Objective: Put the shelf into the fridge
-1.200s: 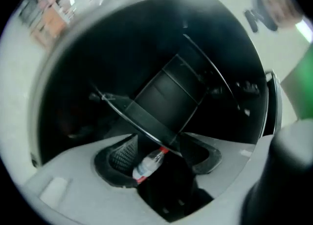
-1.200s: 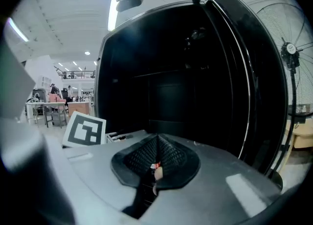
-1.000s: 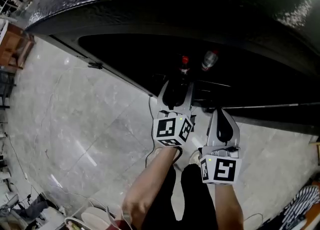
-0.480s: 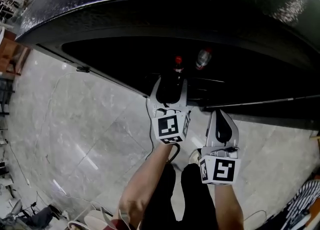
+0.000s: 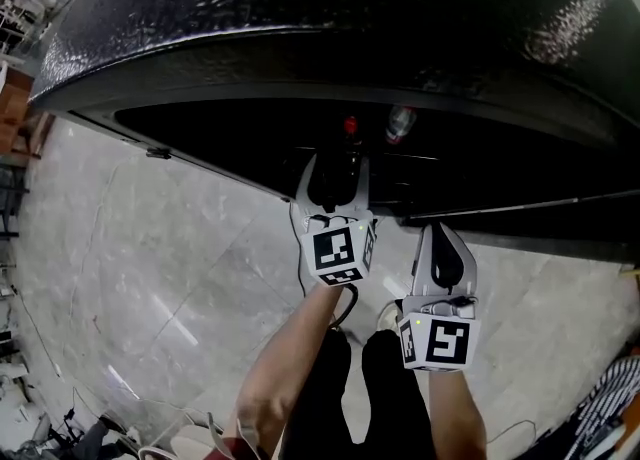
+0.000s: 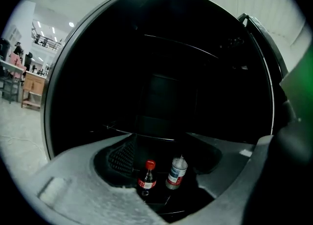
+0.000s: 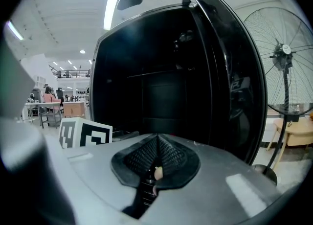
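Facing fridge (image 6: 161,72), left tool (image 5: 333,170) agape, shelf (image 6: 142,135) prob. just ahead.

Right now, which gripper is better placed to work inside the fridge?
Left. The left gripper is at the open fridge's mouth with jaws apart, a red-capped bottle and a clear bottle beyond them. The right gripper hangs back outside it, jaws together.

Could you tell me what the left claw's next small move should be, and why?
Probably ease the left claw slightly higher before going deeper into the fridge: its jaws stand apart and empty, and the red-capped bottle and clear bottle stand right ahead. The right claw is shut.
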